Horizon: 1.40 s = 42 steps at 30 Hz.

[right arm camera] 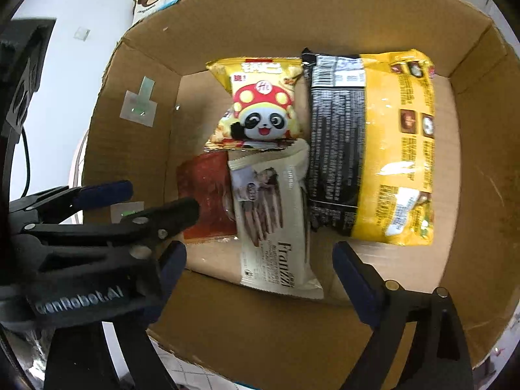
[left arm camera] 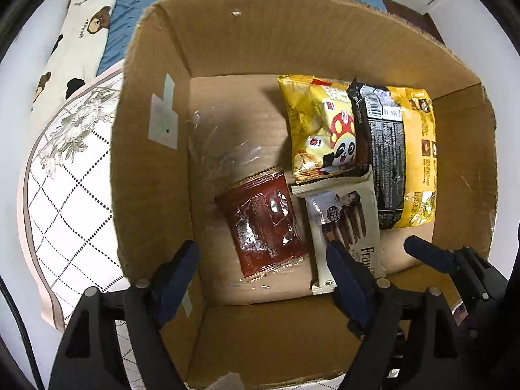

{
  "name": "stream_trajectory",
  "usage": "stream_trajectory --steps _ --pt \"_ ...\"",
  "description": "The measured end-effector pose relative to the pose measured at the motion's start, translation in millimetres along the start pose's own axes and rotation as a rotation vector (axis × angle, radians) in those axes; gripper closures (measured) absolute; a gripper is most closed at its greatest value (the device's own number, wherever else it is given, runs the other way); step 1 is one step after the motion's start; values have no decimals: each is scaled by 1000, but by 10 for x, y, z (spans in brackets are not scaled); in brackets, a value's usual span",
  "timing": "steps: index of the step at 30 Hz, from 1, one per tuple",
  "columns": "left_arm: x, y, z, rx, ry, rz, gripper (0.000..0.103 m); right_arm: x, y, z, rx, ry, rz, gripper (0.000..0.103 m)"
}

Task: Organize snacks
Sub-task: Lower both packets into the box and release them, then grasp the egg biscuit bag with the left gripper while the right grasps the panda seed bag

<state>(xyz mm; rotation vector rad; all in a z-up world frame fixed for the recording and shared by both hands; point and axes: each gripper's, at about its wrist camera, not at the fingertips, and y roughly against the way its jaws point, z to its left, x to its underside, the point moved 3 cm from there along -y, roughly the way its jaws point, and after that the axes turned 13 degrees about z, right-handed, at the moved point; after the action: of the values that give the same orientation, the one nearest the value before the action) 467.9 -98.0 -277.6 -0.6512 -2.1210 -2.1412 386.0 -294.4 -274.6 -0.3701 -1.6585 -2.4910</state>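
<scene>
Four snack packs lie flat side by side on the floor of the cardboard box (left arm camera: 461, 149), packed toward one wall to leave room. Left hand-held gripper (left arm camera: 265, 260) and right hand-held gripper (right arm camera: 260, 260) both spread, holding nothing, above red packet (left arm camera: 265, 224) and cream wafer pack (right arm camera: 273, 214).

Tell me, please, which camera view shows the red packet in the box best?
The left wrist view: the red packet lies whole and unobstructed on the box floor. In the right wrist view, the left gripper and the white biscuit pack cover parts of it.

left gripper (left arm camera: 263, 260): black frame, dark blue pads, silver screws
right gripper (right arm camera: 256, 256): same build
lettering: white, on black
</scene>
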Motion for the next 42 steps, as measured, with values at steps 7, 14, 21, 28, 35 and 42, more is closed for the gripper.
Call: stream_trajectory --steps 7,14,21,28,35,42 --pt "251 177 66 18 42 -112 23 211 223 -168 60 -37 -81 10" --pt "623 403 -27 12 52 -252 23 488 531 -337 142 -65 -205 10" --pt "940 632 -108 -13 47 -385 23 912 979 -364 211 -53 -336 10" --pt "1346 898 -200 -44 31 -529 23 1310 1340 -221 218 -30 -453 10" --pt "1770 1127 -253 -41 20 -631 23 1665 1546 -88 190 -16 -529 10" --pt "2075 1043 -178 -30 38 -644 23 1975 1473 -58 120 -21 -519 10"
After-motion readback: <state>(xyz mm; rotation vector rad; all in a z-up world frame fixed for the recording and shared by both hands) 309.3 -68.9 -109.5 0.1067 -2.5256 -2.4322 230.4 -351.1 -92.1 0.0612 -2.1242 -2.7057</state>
